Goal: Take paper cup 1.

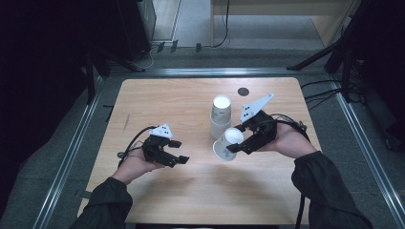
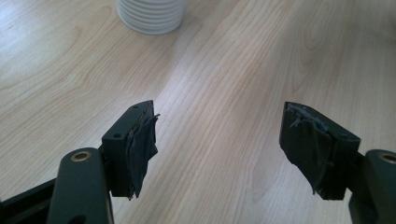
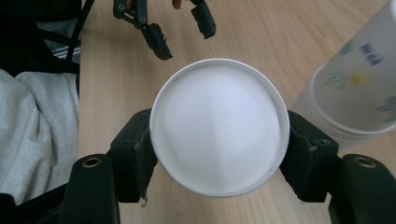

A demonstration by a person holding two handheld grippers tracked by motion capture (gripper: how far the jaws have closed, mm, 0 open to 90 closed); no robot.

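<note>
Clearly held, a white paper cup (image 3: 218,126) sits between the right gripper's (image 3: 218,154) jaws, which press on its two sides; the right gripper view looks straight at its flat white base. From the high view the same cup (image 1: 228,143) lies tilted on its side above the table (image 1: 191,191), base toward the right gripper (image 1: 237,145), just beside an upside-down stack of paper cups (image 1: 220,117). Up close, the right gripper view shows that stack (image 3: 355,93) printed with pale flowers and small blue lettering too blurred to read. The left gripper view shows the stack's ribbed rims (image 2: 150,16) resting on the wood, well beyond the left gripper (image 2: 219,140), whose jaws stand wide apart with nothing between them. A small dark disc (image 1: 243,91) lies near the table's far edge.
</note>
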